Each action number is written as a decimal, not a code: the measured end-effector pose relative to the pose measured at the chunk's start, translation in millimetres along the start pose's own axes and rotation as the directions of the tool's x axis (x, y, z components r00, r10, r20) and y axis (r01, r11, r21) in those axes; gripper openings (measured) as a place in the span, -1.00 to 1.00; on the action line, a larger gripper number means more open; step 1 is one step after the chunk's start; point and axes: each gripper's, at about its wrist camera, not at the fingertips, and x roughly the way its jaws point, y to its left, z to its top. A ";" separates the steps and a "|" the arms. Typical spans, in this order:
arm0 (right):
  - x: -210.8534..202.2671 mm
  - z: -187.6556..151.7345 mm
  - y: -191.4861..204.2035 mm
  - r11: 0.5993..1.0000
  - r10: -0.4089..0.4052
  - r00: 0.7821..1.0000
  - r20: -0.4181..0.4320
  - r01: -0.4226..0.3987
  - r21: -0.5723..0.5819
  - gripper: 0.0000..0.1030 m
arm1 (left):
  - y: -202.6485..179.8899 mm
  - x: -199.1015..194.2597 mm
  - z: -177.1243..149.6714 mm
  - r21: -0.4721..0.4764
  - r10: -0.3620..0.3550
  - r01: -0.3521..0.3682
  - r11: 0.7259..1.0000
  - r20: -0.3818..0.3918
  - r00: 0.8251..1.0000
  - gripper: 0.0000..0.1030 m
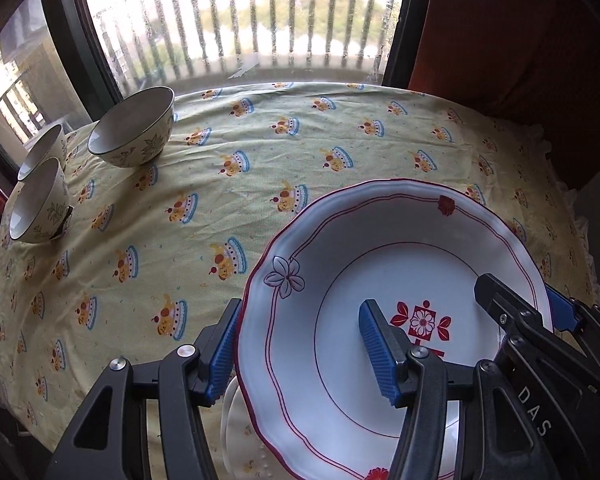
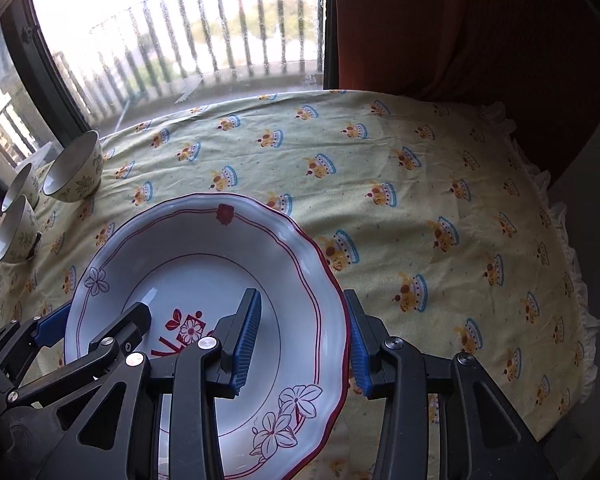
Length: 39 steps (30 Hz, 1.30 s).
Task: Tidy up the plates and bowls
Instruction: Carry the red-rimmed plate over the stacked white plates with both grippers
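A: Item one, left gripper (image 1: 306, 350). State?

B: Partly spread, straddling the plate (image 1: 380, 280) rim: one blue ribbed pad inside the well, the other outside the rim. Both pads look to be against it, so I read it as a pinch on the plate's left edge.

A: Item two, right gripper (image 2: 304, 344).

B: Same arrangement on the opposite edge, one pad in the well, one outside the scalloped rim. The plate hangs between the two tools, tilted, over the near part of the cloth (image 1: 260, 128).

A: Handling note for this step?

B: Judged as a two-handed carry. Keep both tools level with each other and moving together; a twist between them would lever the rim out of the pads. Glossy glaze gives little friction, so the ribbing does the work.

A: Materials.

B: Plate: white, glossy, deep well, wavy red-lined rim, red flower emblem at the centre. A second pale plate (image 1: 236, 432) lies below it on the cloth, mostly hidden. Cloth: yellow, wrinkled, printed with a cake motif, frilled at the edge.

A: Remaining stock?

B: Three bowls (image 1: 134, 132), cream with a leaf print and dark rims, grouped at the far left corner by the window (image 1: 240, 20), well apart from the plate.
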 end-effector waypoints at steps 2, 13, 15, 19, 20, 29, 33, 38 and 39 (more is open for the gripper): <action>-3.0 -12.4 -1.2 1.000 -0.005 1.000 -0.009 0.005 -0.006 -0.12 | -1.7 -2.0 -11.6 0.016 0.000 0.000 1.000 -0.005 1.000 0.14; -4.7 -60.3 -8.8 1.000 -0.014 0.996 -0.085 0.013 -0.004 -0.12 | -10.3 -2.4 -44.5 0.086 -0.018 0.021 0.996 -0.035 0.999 0.15; -3.1 -65.3 -10.5 1.000 -0.006 0.995 -0.101 0.007 0.012 -0.12 | -12.1 0.1 -49.2 0.105 -0.016 0.021 0.994 -0.046 0.999 0.15; 0.4 -72.1 -11.3 1.000 -0.015 0.993 -0.116 0.017 0.020 -0.12 | -13.5 7.0 -58.4 0.117 -0.022 0.031 0.993 -0.079 0.997 0.15; 2.3 -73.5 -12.2 1.000 -0.014 0.993 -0.121 0.017 0.025 -0.12 | -13.3 8.5 -60.2 0.120 -0.022 0.033 0.992 -0.086 0.996 0.15; 12.4 -81.0 -11.6 0.999 -0.020 0.988 -0.151 0.026 0.038 -0.12 | -16.9 8.3 -70.9 0.156 0.014 -0.005 0.988 -0.059 0.998 0.16; 15.0 -84.6 -17.7 0.997 0.012 0.987 -0.163 0.000 0.074 -0.12 | -16.8 7.2 -73.8 0.141 0.010 -0.003 0.990 -0.049 0.999 0.17; 13.9 -84.9 -19.4 0.997 0.028 0.986 -0.164 -0.014 0.082 -0.12 | -19.3 8.2 -74.5 0.157 0.026 -0.018 0.987 -0.044 0.999 0.20; 12.4 -84.6 -20.6 0.996 0.036 0.986 -0.164 -0.022 0.082 -0.12 | -19.9 8.3 -74.8 0.162 0.028 -0.021 0.987 -0.044 0.999 0.21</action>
